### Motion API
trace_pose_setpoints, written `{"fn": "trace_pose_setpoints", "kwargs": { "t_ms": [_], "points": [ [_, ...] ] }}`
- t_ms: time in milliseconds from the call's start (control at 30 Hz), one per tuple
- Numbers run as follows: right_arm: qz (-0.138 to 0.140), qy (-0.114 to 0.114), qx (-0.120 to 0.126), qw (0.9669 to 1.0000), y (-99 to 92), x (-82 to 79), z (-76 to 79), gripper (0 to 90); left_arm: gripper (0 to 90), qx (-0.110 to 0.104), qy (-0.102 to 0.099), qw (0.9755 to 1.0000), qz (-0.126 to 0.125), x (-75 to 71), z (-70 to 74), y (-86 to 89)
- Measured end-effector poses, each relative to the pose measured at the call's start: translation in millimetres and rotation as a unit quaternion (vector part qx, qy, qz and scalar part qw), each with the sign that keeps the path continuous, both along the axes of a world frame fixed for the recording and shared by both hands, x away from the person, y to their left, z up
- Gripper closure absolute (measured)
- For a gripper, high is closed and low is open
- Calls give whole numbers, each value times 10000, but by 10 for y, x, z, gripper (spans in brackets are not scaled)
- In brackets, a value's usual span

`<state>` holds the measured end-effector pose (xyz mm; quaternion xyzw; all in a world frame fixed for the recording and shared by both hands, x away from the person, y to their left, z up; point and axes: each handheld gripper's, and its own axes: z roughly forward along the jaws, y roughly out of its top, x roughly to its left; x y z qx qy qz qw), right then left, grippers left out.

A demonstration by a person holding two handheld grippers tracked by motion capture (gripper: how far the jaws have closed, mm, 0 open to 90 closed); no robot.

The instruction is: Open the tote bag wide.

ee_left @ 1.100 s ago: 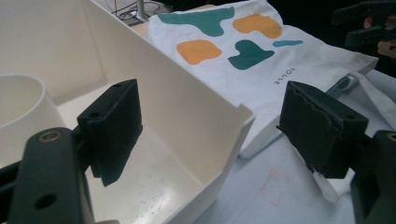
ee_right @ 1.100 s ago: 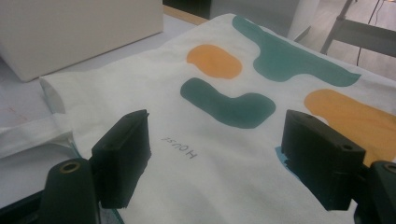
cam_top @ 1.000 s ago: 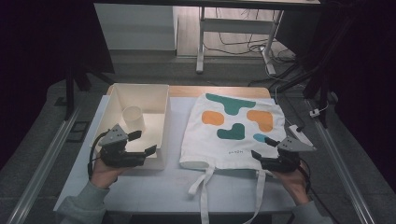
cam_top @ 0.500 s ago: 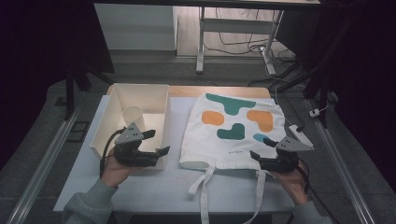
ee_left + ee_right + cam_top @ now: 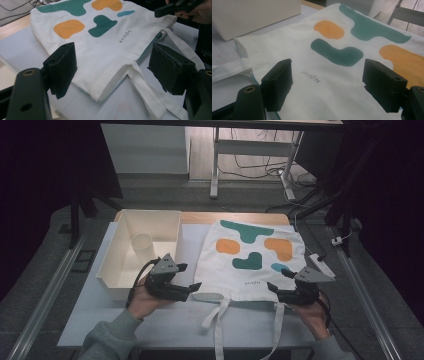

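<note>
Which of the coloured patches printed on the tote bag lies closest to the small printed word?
The dark green L-shaped patch at the middle of the tote bag, just above the word; the orange patches and the long green patch sit farther up.

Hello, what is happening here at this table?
A person holds a gripper in each hand at the near edge of a white tote bag that lies flat on the table. The left gripper is at the bag's near left corner, by one strap, and the right gripper at the near right corner. Both have open jaws and grip nothing yet. A white bin with a cup in it stands left of the bag.
</note>
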<state>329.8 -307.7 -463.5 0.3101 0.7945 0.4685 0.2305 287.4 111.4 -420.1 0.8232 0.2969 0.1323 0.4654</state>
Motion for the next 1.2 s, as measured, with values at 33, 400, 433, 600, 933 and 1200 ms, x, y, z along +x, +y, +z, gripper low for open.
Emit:
{"fn": "trace_pose_setpoints", "kwargs": {
  "t_ms": [33,400,433,600,933,1200],
  "points": [
    [8,-1,-1,10000,2,2,-4,240,231,0,0,10000,0,0,0,0],
    [17,28,-35,10000,12,5,-25,241,257,216,-224,9994,-165,-103,-46,-219],
    [14,41,-48,10000,14,5,-27,241,256,240,-206,9993,-187,-104,-53,-239],
    [18,36,-38,10000,20,3,-27,241,254,429,-135,9986,-292,-108,-133,-374],
    [40,63,-68,9999,27,5,-48,241,249,804,36,9948,-624,-131,-333,-680],
    [88,100,-106,9999,49,10,-68,241,249,942,422,9923,-680,4,-566,-870]
  ]
}}
